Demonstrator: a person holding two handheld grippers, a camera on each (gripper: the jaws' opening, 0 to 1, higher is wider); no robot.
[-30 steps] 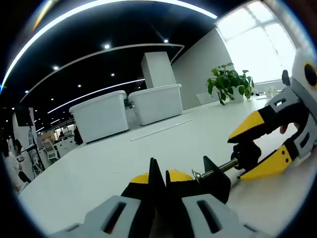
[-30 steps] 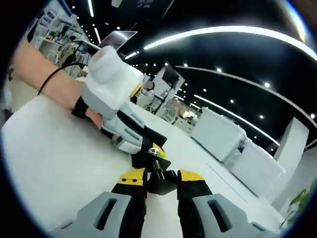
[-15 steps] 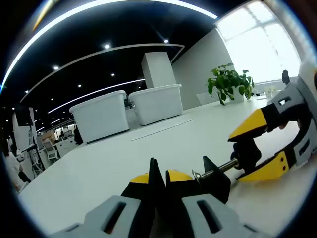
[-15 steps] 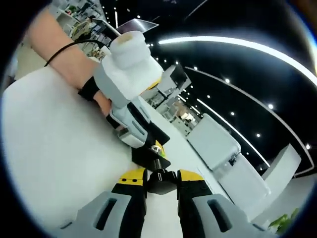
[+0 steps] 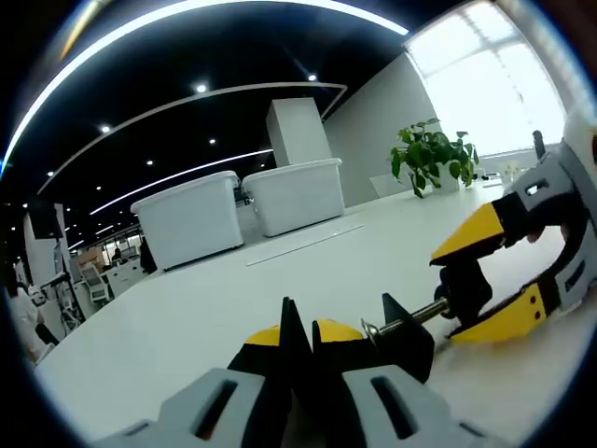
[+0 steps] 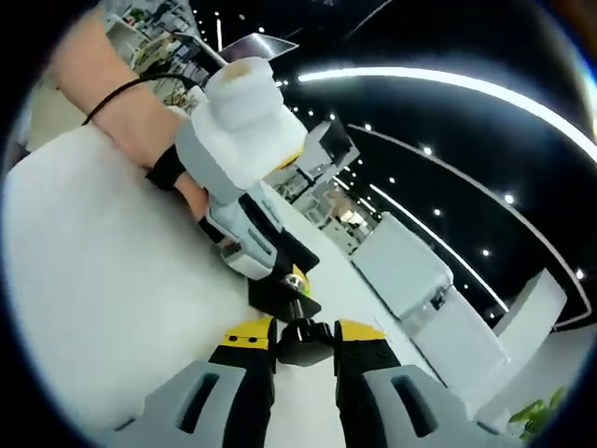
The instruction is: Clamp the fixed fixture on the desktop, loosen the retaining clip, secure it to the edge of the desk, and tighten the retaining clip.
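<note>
The fixed fixture is a small black clamp point(image 5: 409, 338) standing on the white desk point(image 5: 187, 317). A metal screw point(image 5: 403, 324) runs from it to a black knob point(image 5: 464, 285). My left gripper point(image 5: 298, 329) is shut on a thin black plate of the fixture. My right gripper point(image 5: 450, 294) comes in from the right, its yellow-tipped jaws shut on the knob. In the right gripper view the knob point(image 6: 304, 338) sits between the right gripper's point(image 6: 303, 329) yellow pads. Just beyond, the left gripper point(image 6: 287, 280) holds the fixture's black body point(image 6: 278, 295).
Two white lidded bins point(image 5: 191, 219) point(image 5: 297, 194) stand at the desk's far side, with a potted plant point(image 5: 429, 154) to their right. A person's hand point(image 6: 121, 121) with a black cable holds the left gripper. Open desk surface point(image 6: 103, 299) lies to its left.
The right gripper view has rolled and tilted since a second ago, and the right gripper has turned slightly on the knob. The left gripper and the fixture stay put.
</note>
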